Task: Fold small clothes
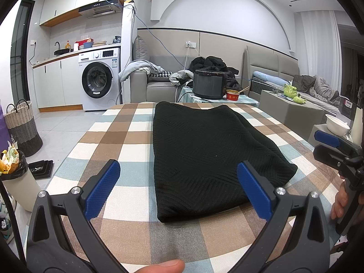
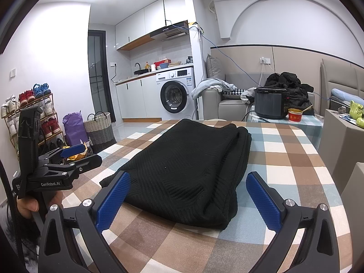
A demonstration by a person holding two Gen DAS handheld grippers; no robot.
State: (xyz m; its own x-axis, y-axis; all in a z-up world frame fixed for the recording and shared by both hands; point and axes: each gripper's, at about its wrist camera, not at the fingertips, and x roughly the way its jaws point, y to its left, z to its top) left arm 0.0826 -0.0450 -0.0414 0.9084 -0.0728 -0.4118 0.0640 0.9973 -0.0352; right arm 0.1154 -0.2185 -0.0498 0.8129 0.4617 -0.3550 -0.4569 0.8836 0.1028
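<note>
Fingers of left gripper and right gripper spread wide, empty, near black knit garment on checked tablecloth. Garment looks folded lengthwise; next likely pinch near corners, fold toward far end.

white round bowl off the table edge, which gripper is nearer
Right. The right gripper is close beside the white round bowl; the left gripper is farther, over the black knit garment.

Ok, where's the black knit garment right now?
The folded black knit garment lies mid-table on the checked tablecloth, just ahead of both open grippers, with the dark cooker behind it.
</note>
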